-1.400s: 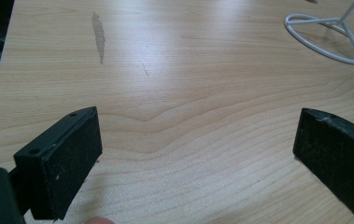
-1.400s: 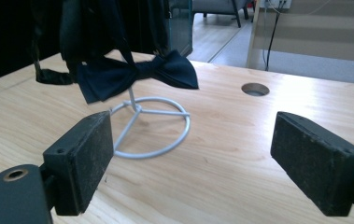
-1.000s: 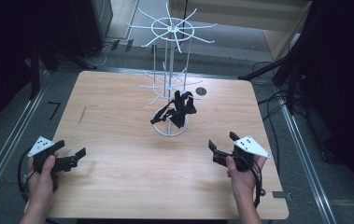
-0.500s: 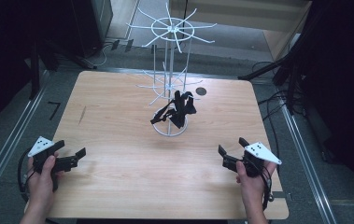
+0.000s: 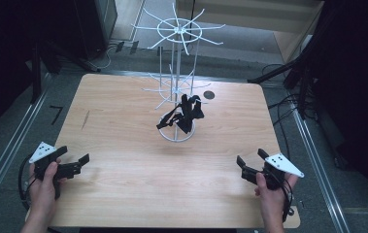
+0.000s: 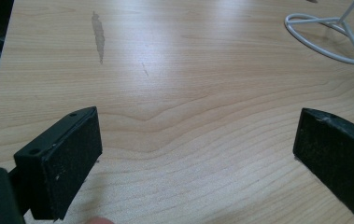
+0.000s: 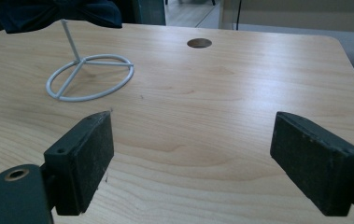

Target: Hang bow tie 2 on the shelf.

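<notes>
A white wire display rack (image 5: 179, 31) stands at the middle of the wooden table (image 5: 123, 121) on a ring base (image 5: 177, 136). A black bundle of cloth or straps (image 5: 184, 114) hangs on its lower tier. My left gripper (image 5: 76, 154) rests at the near left of the table, held by a hand, jaws wide open and holding nothing (image 6: 198, 144). My right gripper (image 5: 249, 158) sits at the near right, also open and holding nothing (image 7: 191, 154). From the right gripper view the ring base (image 7: 81, 60) lies ahead to the left, under the dark bundle (image 7: 58, 11). In the left gripper view the ring base (image 6: 315, 45) is at the far right.
A round cable hole (image 5: 209, 95) sits in the table behind the rack and appears again as the hole (image 7: 199, 43) in the right gripper view. A grey smear (image 6: 99, 37) marks the wood ahead of the left gripper. Metal rails and cables run along the floor on both sides.
My right gripper has drawn back toward the near right corner of the table, still open. The left gripper and the rack have not moved.
</notes>
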Motion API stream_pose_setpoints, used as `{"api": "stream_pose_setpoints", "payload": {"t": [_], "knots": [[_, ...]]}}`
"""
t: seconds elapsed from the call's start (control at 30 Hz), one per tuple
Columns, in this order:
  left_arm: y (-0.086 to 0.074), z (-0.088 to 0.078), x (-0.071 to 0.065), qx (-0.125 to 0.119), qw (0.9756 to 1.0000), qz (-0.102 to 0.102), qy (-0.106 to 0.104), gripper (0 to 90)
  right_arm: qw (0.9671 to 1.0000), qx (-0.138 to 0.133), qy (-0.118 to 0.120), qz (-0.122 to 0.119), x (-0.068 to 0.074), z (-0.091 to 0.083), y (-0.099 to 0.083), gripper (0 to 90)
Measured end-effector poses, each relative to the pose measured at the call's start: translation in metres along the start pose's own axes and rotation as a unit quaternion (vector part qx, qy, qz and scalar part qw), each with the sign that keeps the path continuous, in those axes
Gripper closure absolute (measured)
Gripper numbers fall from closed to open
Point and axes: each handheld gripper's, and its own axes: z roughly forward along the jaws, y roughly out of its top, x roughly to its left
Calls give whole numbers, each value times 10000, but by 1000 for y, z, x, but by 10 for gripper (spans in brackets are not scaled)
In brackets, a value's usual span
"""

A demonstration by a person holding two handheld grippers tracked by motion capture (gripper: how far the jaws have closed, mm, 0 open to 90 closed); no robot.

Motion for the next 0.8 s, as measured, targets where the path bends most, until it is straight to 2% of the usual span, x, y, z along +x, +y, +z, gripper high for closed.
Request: {"api": "stream_pose_setpoints", "payload": {"t": [0.2,0.47,0.53,0.8], "knots": [[0,0,0,1,10000,5,5,16,9999,5,-33,109,-9,-9,-7,139],[0,0,0,-11,10000,1,12,16,9998,79,-166,71,-22,-19,-19,143],[0,0,0,-1,10000,2,9,16,9997,78,-167,170,-27,-22,-22,144],[0,0,0,-6,10000,2,12,16,9991,98,-285,295,-41,-36,-31,146]]}}
